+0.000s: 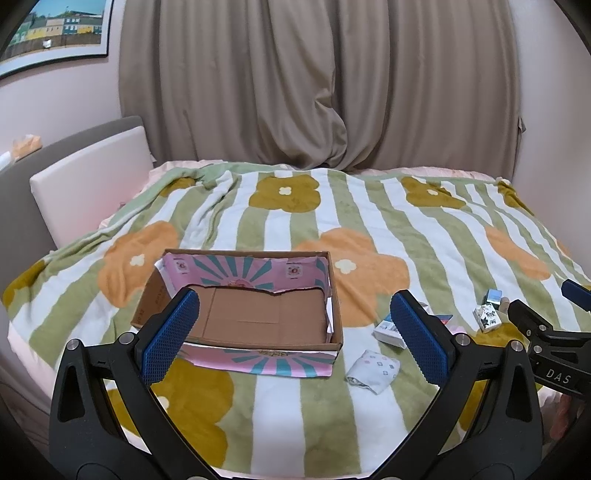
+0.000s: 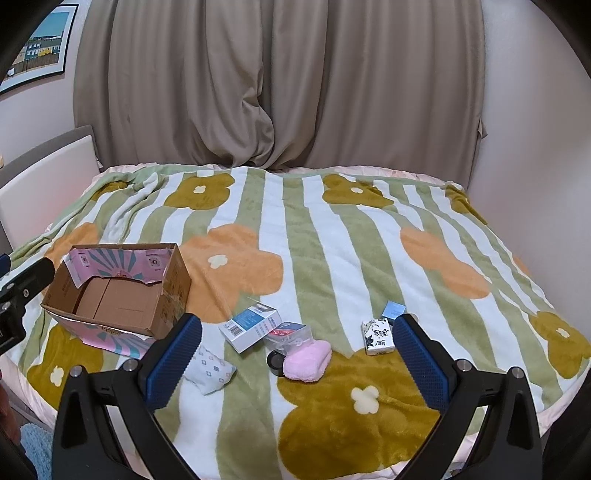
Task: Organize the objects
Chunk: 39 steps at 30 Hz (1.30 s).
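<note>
An open cardboard box [image 1: 236, 317] with a pink lining lies empty on the bed; it also shows in the right wrist view [image 2: 122, 295]. To its right lie a folded patterned cloth [image 2: 212, 369], a white and blue carton [image 2: 251, 325], a clear packet [image 2: 290, 332], a pink fluffy item [image 2: 308, 360], a black round thing [image 2: 275, 360], a small patterned pack [image 2: 376, 336] and a small blue item [image 2: 393, 308]. My left gripper [image 1: 295, 332] is open and empty above the box's near edge. My right gripper [image 2: 297, 362] is open and empty above the loose items.
A striped flower blanket [image 2: 332, 240] covers the bed. Beige curtains [image 1: 314, 81] hang behind it. A padded headboard [image 1: 88, 181] is at the left, with a framed picture [image 1: 55, 33] above. The right gripper shows at the left view's right edge [image 1: 546, 325].
</note>
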Each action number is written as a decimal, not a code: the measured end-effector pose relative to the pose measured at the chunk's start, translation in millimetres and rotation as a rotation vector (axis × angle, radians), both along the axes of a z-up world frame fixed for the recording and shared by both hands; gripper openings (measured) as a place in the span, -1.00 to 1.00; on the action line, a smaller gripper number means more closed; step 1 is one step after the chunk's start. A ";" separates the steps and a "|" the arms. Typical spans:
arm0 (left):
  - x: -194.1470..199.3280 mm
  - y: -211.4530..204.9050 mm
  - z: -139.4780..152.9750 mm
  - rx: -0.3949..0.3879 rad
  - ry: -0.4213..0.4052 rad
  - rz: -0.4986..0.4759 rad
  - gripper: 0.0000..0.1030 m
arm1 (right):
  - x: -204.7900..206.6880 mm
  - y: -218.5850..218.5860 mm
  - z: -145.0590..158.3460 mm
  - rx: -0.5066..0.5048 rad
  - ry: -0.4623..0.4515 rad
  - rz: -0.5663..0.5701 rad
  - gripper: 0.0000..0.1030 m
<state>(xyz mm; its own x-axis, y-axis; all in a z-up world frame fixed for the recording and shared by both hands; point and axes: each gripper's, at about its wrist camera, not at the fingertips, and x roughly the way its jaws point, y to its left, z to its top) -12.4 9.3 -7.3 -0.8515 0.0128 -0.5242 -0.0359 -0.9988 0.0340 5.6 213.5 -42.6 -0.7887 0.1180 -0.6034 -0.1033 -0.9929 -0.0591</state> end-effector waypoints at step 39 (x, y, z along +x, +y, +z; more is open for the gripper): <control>-13.0 4.3 -1.6 0.028 -0.035 -0.021 0.99 | -11.0 31.2 16.9 0.041 -0.004 0.010 0.99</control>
